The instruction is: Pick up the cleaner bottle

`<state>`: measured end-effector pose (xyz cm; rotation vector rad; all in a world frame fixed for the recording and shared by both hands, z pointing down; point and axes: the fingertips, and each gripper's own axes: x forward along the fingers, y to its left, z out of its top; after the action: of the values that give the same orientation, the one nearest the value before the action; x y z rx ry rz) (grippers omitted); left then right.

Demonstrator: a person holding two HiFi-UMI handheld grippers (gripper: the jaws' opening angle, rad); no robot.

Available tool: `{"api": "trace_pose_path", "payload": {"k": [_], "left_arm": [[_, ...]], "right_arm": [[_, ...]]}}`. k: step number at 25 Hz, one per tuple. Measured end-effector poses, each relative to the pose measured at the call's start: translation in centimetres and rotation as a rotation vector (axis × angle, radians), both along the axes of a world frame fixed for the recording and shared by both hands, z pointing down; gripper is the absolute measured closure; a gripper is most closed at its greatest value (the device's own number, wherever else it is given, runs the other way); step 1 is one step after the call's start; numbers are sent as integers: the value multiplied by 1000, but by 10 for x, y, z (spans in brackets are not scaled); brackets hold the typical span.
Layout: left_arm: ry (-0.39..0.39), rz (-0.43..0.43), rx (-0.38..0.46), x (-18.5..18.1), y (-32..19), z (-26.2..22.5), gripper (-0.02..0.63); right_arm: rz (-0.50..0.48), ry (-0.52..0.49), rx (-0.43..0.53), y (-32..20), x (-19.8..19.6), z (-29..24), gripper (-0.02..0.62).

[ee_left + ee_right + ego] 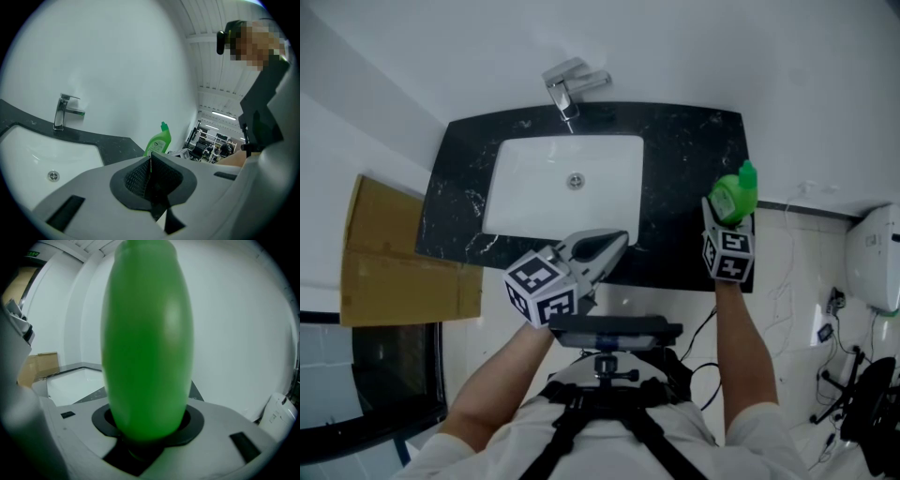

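Okay, your right gripper (728, 217) is clamped on the cleaner bottle (735, 194). In the right gripper view the green body (147, 343) fills the gap, with both jaws pressed against it low down. The bottle is upright, cap up, at the right end of the black countertop (684, 150), close to the front right corner. Can't tell if its base is touching the stone or off it.

Your left gripper (614, 246) is clenched with nothing in it. The left gripper view shows the jaws (151, 173) meeting in a thin seam. It sits over the counter's front edge, just beside the front right corner of the white basin (525, 202), well apart from the bottle.

Further out, the drain (575, 180) is mid-basin, the chrome faucet (567, 89) is behind the basin at the wall, and flat cardboard (394, 253) lies left of the counter.
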<state>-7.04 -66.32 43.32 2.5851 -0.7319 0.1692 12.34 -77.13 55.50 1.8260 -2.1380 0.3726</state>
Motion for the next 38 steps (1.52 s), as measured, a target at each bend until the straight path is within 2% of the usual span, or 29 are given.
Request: {"api": "trace_pose_path", "payload": {"k": [11, 38], "left_arm": [[-14, 2, -3, -2, 5, 3, 607], [-19, 0, -28, -4, 13, 9, 608]], "right_arm": [[6, -26, 15, 0, 1, -1, 385], [-35, 11, 9, 3, -2, -10, 414]]}}
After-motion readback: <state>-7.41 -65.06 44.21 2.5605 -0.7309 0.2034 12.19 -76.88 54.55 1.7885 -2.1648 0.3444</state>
